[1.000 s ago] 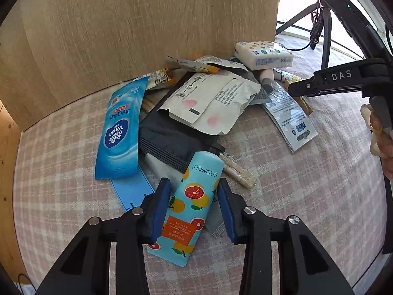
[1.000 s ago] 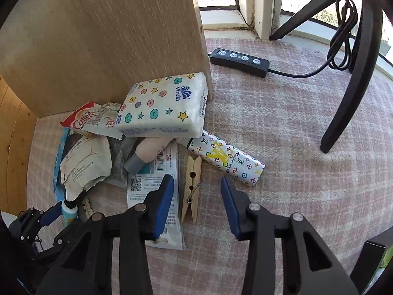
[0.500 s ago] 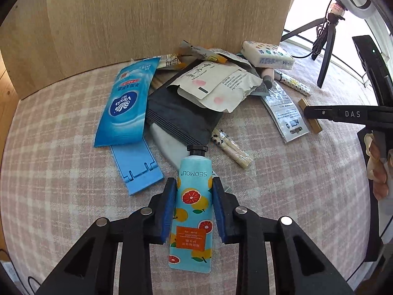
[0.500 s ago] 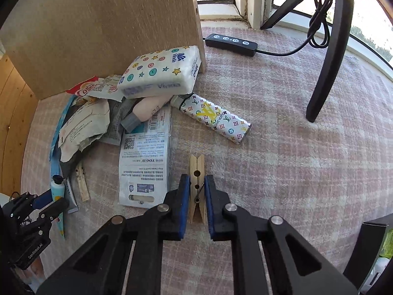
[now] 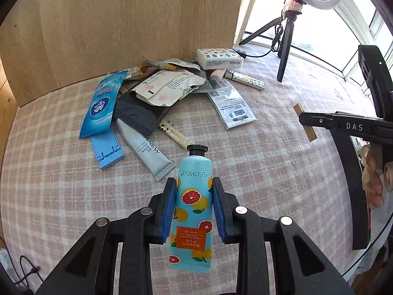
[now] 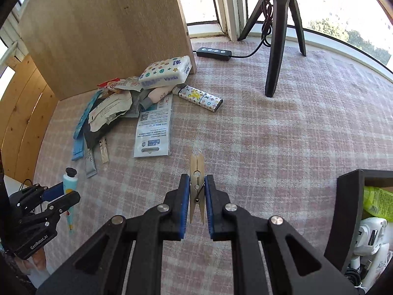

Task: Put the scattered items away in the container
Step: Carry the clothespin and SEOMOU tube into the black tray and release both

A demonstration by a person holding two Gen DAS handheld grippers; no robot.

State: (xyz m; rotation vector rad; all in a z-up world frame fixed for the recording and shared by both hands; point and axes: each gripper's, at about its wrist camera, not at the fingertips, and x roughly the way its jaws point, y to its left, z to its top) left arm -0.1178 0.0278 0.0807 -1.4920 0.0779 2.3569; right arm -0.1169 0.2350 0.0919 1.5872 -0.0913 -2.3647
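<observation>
Left wrist view: pink checked cloth over the work surface, wooden panel behind, ring-light tripod at the window. Left gripper clamped on the SEOMOU hand-cream tube, black cap pointing away, blue pads pressed to both sides; jaws closing during the last second, from loosely straddling the tube to gripping it. Tube now raised off the cloth and drawn back from the heap, against its place a second ago at the heap's near edge. Grey tube, formerly half covered, now fully exposed beside the blue plastic stand. Remaining clutter unmoved: blue wipes sachet, white mask sachet, black pouch, tissue pack, leaflet. Right gripper at the right edge, carrying the wooden clothespin clear of the cloth.

Right wrist view: same cloth, panel and tripod. Right gripper clamped narrowly on the wooden clothespin, pads against both flat sides; jaws closing within the last second, from wide around the peg to a firm grip. Peg lifted away from its earlier spot beside the leaflet and patterned tube. Black container at the lower right edge. Left gripper at lower left with the hand-cream tube.
</observation>
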